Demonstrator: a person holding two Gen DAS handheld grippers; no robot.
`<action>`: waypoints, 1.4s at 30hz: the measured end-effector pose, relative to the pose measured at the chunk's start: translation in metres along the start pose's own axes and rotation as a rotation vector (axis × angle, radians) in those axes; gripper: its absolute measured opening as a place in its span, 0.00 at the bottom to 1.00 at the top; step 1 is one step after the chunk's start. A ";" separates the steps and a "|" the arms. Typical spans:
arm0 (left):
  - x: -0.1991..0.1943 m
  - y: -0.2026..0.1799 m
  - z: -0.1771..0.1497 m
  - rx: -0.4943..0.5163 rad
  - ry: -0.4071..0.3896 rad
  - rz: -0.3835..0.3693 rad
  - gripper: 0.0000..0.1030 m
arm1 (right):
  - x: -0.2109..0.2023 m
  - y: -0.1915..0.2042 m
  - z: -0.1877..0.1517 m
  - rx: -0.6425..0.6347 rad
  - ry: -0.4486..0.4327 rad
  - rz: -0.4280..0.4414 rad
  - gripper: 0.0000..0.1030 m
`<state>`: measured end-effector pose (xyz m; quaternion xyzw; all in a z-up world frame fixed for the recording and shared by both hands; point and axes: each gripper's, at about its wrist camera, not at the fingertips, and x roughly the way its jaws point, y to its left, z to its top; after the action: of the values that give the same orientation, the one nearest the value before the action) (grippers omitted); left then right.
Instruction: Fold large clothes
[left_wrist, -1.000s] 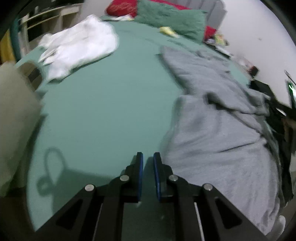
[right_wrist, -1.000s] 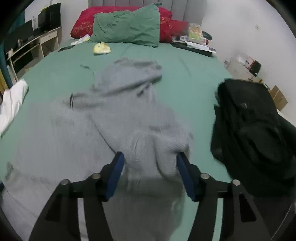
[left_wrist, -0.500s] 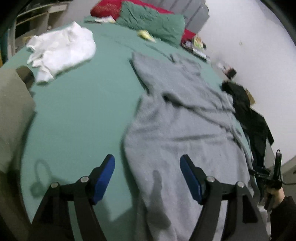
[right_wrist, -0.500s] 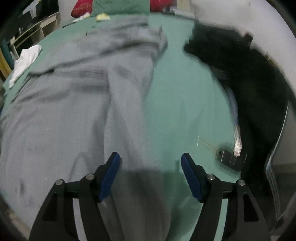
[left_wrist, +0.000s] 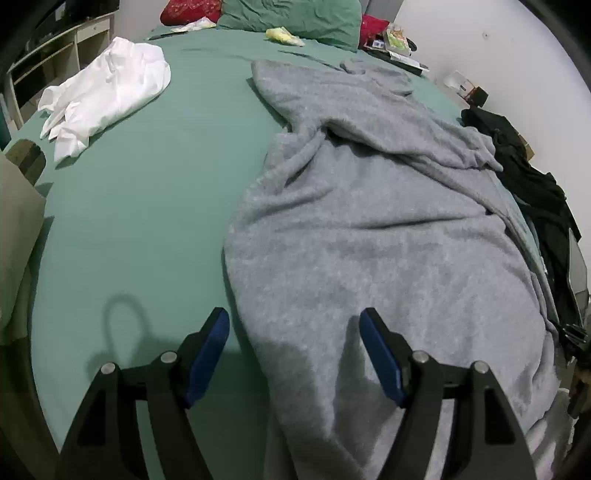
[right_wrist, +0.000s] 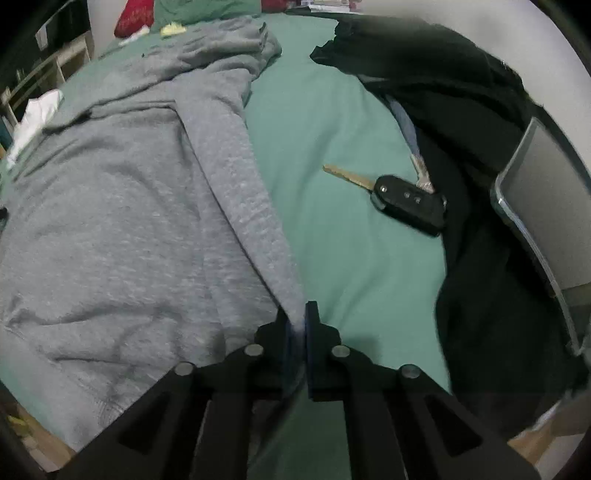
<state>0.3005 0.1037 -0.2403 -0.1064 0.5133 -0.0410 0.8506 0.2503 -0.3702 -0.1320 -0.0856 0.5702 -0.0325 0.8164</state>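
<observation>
A large grey fleece garment (left_wrist: 369, 229) lies spread and wrinkled on the green bed (left_wrist: 140, 192). My left gripper (left_wrist: 293, 328) is open, its blue pads either side of the garment's near left edge, just above it. In the right wrist view the same grey garment (right_wrist: 122, 221) covers the left half. My right gripper (right_wrist: 300, 317) is shut on the garment's right edge, a fold of grey cloth running up from between the pads.
A white garment (left_wrist: 107, 92) lies at the bed's far left. A black garment (right_wrist: 461, 110) is heaped along the right side, with a car key and fob (right_wrist: 402, 195) on the sheet beside it. Green and red pillows (left_wrist: 291, 14) are at the head. Shelves (left_wrist: 55, 48) stand left.
My left gripper opened from shut and moved over the garment's near edge. My right gripper swung to the garment's right edge and closed on it.
</observation>
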 end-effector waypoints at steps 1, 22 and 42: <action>-0.002 0.001 0.003 -0.003 -0.006 -0.005 0.71 | -0.003 0.004 0.002 -0.009 -0.006 -0.018 0.32; 0.008 0.069 0.091 -0.103 -0.230 0.163 0.76 | 0.066 0.113 0.374 -0.140 -0.399 0.161 0.72; 0.034 0.092 0.080 -0.085 -0.214 0.226 0.80 | 0.193 0.165 0.554 -0.029 -0.413 0.228 0.10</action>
<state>0.3832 0.1986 -0.2543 -0.0875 0.4295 0.0882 0.8945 0.8291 -0.1795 -0.1537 -0.0373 0.3976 0.0866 0.9127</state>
